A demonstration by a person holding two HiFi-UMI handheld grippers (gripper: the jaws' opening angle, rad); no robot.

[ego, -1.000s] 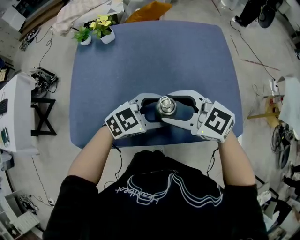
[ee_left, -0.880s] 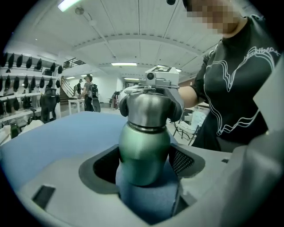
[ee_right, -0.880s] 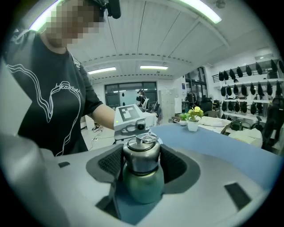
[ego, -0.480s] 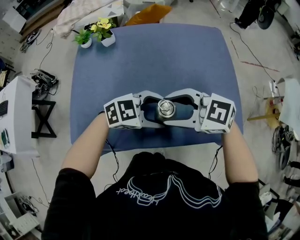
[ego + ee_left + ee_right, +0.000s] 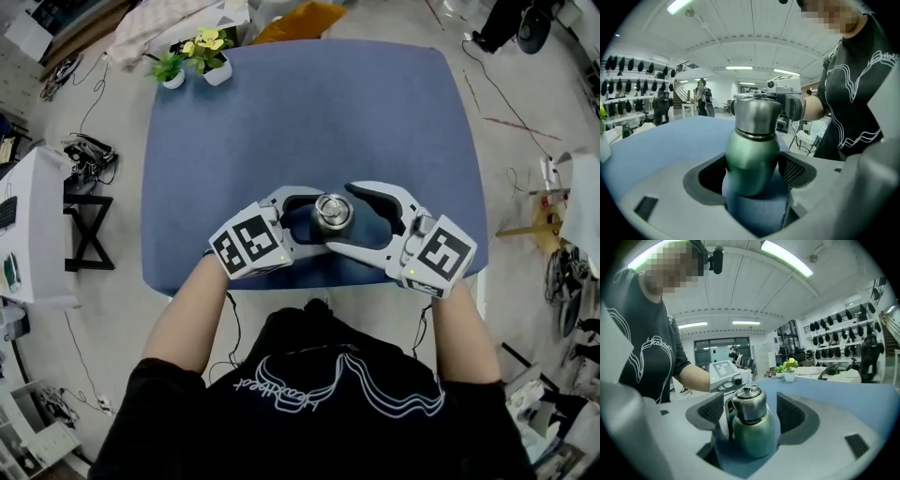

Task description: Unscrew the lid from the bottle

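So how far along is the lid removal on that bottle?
Done: the left gripper is clamped on the body of the green bottle, which stands upright on the blue table. In hand: the right gripper has just been opening its jaws, which stand clear on either side of the steel lid. Left: the lid sits on the bottle with no visible gap, so regrip, twist, lift off.

The green bottle (image 5: 751, 439) stands on the blue table (image 5: 843, 397), and its steel lid (image 5: 749, 405) is on it. The right gripper (image 5: 752, 414) has its jaws apart, one on each side of the bottle. They have just been opening, and their dark pads do not touch it. Just behind the bottle is the left gripper (image 5: 725, 380), on a person's arm (image 5: 693, 378). Far behind the bottle, to its right, stands a potted plant (image 5: 789, 368) with yellow flowers.
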